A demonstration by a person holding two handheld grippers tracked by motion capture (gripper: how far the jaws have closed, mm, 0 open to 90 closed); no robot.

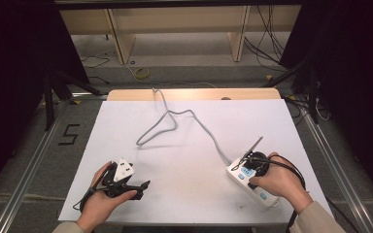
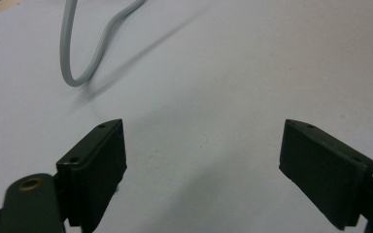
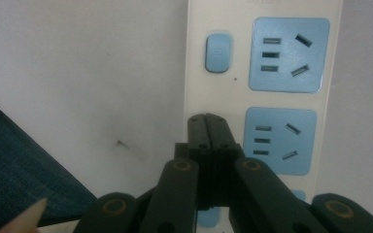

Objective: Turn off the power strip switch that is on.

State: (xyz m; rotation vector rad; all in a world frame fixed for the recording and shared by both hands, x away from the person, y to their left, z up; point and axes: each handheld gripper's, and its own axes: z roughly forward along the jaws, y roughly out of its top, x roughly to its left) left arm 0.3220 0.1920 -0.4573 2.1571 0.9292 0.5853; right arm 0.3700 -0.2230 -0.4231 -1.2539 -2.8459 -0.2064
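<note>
Your right gripper has its fingers closed, empty, tips over the power strip at the table's right edge. Press off-centre and the strip may skid. Your left gripper rests open.

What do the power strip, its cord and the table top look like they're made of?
Power strip: looks like hard moulded plastic, a smooth off-white body with matte blue socket faces and switch. Cord: seems rubber or vinyl sheathed, since the grey line bends in soft loops. Table top: a matte white sheet, possibly paper or laminate, over a pale wood-coloured board at the far edge.
</note>
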